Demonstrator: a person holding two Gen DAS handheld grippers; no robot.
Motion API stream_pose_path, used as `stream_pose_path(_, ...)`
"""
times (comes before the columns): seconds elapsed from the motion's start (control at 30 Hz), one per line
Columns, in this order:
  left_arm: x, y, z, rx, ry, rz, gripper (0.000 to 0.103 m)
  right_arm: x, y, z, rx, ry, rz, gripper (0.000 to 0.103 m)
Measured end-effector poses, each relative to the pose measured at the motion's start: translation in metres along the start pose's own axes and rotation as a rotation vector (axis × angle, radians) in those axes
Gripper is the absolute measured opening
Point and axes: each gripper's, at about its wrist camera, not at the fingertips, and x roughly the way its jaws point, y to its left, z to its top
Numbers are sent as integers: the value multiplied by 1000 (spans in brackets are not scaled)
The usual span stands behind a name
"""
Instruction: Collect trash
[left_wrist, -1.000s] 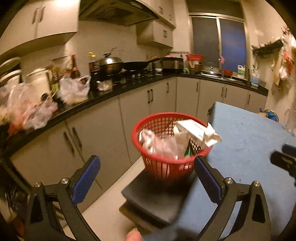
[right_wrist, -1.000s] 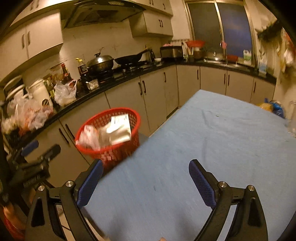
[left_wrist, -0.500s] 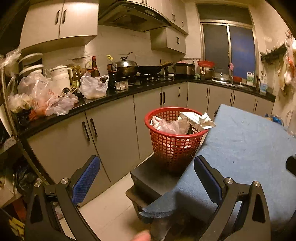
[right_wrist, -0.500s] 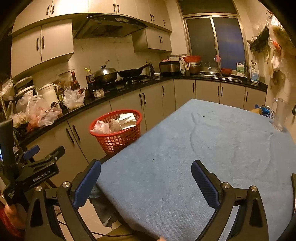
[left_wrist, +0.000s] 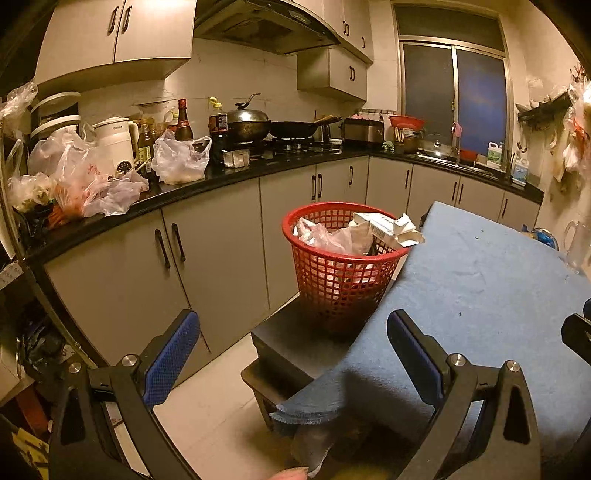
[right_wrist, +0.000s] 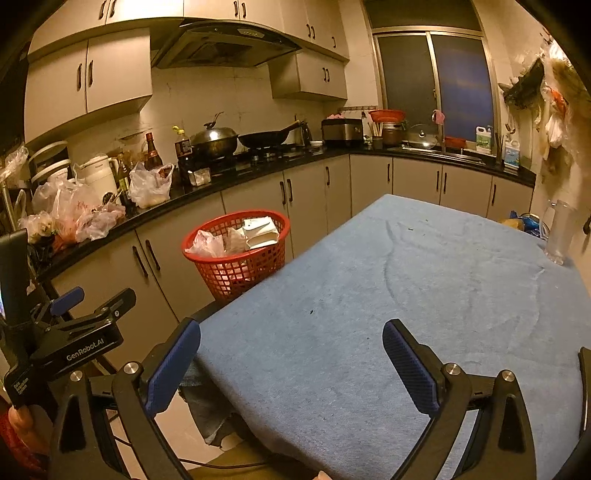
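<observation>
A red mesh basket (left_wrist: 341, 284) (right_wrist: 236, 264) stands on a dark stool (left_wrist: 295, 350) beside the table's left edge. It holds a crumpled plastic bag (left_wrist: 332, 238) (right_wrist: 205, 243) and white cartons (left_wrist: 388, 227) (right_wrist: 260, 230). My left gripper (left_wrist: 293, 343) is open, well back from the basket, with nothing between its blue pads. My right gripper (right_wrist: 291, 356) is open too, hovering over the near part of the blue tablecloth (right_wrist: 406, 295). The left gripper's body also shows in the right wrist view, at the lower left (right_wrist: 74, 332).
A black counter (left_wrist: 229, 173) with grey cabinets runs along the left and back, crowded with plastic bags (left_wrist: 177, 160), bottles, a kettle and pans. A clear jug (right_wrist: 559, 232) and a blue-yellow packet (right_wrist: 524, 221) sit at the table's far right. Pale floor (left_wrist: 207, 406) lies between counter and table.
Both grippers have drawn back and away from the basket, so it looks smaller and farther off. Both stay open and hold nothing.
</observation>
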Motion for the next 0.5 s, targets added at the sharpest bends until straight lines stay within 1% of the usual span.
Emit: stream_pose_path(0.5, 6, 4, -1, 9, 5, 22, 101, 7, 0, 1, 5, 22, 9, 101)
